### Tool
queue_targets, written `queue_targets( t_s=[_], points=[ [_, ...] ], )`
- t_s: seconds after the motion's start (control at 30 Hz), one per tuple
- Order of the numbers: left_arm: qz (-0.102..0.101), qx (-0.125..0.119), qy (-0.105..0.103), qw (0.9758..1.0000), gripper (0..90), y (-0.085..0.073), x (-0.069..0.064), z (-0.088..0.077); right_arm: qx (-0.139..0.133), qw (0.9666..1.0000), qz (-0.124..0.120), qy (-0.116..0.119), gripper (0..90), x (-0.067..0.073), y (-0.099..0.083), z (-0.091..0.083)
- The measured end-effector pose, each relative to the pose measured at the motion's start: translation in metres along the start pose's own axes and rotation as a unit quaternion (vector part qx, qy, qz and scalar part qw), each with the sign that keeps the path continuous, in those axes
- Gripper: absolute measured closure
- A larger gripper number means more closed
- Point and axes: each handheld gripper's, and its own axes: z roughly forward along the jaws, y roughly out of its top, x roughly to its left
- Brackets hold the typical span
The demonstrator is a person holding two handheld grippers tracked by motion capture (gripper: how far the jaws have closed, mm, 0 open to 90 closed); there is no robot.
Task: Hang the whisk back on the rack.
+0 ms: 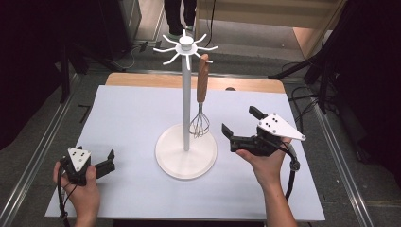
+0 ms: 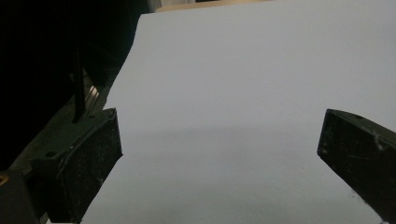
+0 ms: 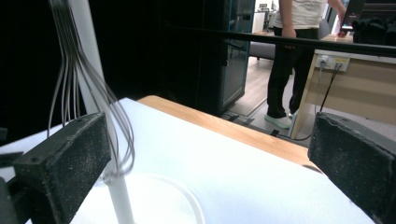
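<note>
High view: your right gripper (image 1: 240, 122) sits in your right hand (image 1: 265, 163) just to the right of the stand, jaws toward the whisk and spread wide with nothing between them.
Right gripper pose: body near level, grey three-cornered plate (image 1: 279, 126) on top, cable trailing back along your wrist; no earlier look to hold it against.
Right gripper view: your two black pads (image 3: 65, 158) stand far apart; the whisk wires (image 3: 88, 93) hang just past the left-hand pad, not pinched by it.
Left gripper: your left gripper (image 1: 108, 161) lies low at the near left of the mat in your left hand (image 1: 82, 189), jaws open and holding nothing.
Left gripper view: bare mat (image 2: 243, 93) between your pads, mat edge and dark floor to the left.
Whisk: the whisk (image 1: 201, 97) hangs from one arm of the hook crown (image 1: 186, 47).
Whisk axis: long axis near upright, wooden handle (image 1: 203, 78) on top, wire head (image 1: 199, 124) pointing down.
Whisk position: beside the post (image 1: 186, 104), on your right-gripper side; the wire head hangs just over the base, and you cannot tell whether it touches.
Stand: white post on a round white base (image 1: 186, 156), near the middle of the mat.
Stand contents: one whisk on its hooks.
Support: pale mat (image 1: 132, 123) over a wooden table (image 1: 142, 79).
</note>
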Motion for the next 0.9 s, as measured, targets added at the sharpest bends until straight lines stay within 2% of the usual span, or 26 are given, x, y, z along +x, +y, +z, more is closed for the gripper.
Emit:
queue_targets(
  t_s=[0.13,0.4,0.9],
  points=[
    [0.000,0.000,0.000,1.0000,0.3,0.000,0.000,0.000,0.003,0.9999,0.005,-0.010,0.0,-0.008,-0.014,-0.004],
    [0.002,0.000,0.001,1.0000,0.3,0.000,0.000,0.000,0.026,0.9992,0.011,-0.029,0.0,-0.023,-0.039,-0.011],
    [0.001,-0.001,0.000,1.0000,0.3,0.000,0.000,-0.001,0.058,0.9959,0.027,-0.064,0.0,-0.050,-0.085,-0.031]
  ],
)
